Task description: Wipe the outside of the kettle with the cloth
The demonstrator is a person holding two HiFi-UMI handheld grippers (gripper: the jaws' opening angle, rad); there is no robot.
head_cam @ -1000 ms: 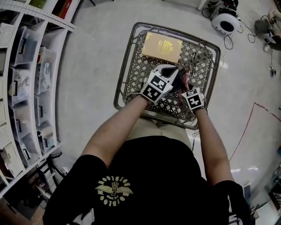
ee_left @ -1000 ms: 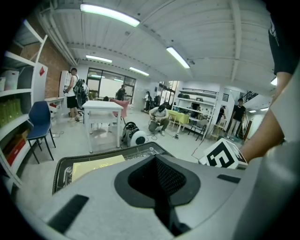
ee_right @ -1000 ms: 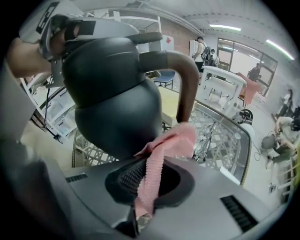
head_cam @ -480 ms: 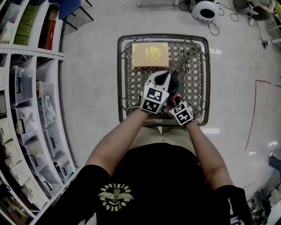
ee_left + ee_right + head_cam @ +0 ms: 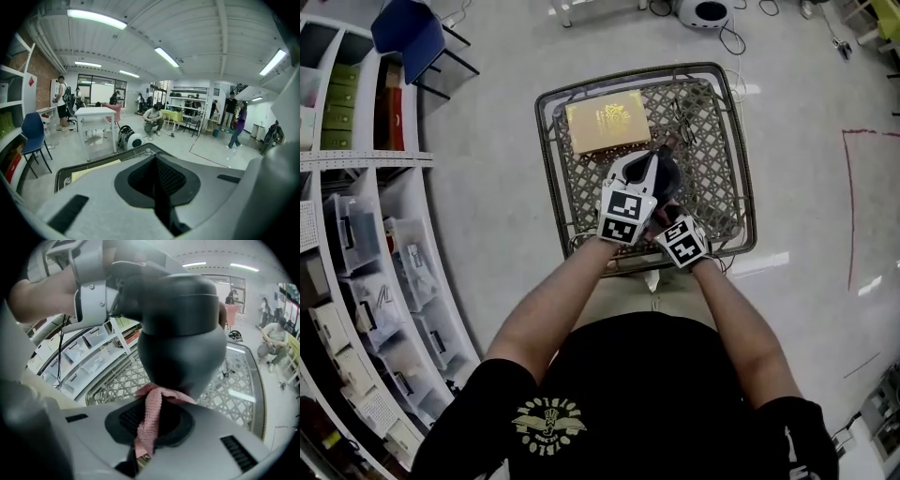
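Bright, even indoor light from ceiling strip lights (image 5: 96, 18); glare streaks on floor (image 5: 759, 265). Gripper views heavily fisheyed, dark vignetted corners. Up close, kettle (image 5: 180, 329) soft, highlight on top.

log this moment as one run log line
left hand-held gripper: holds kettle over basket | right hand-held gripper: pink cloth against kettle's lower side

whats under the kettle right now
A pink cloth, pinched in the right gripper, reaches its lower side; below that is the woven table. The kettle hides the table straight beneath it.
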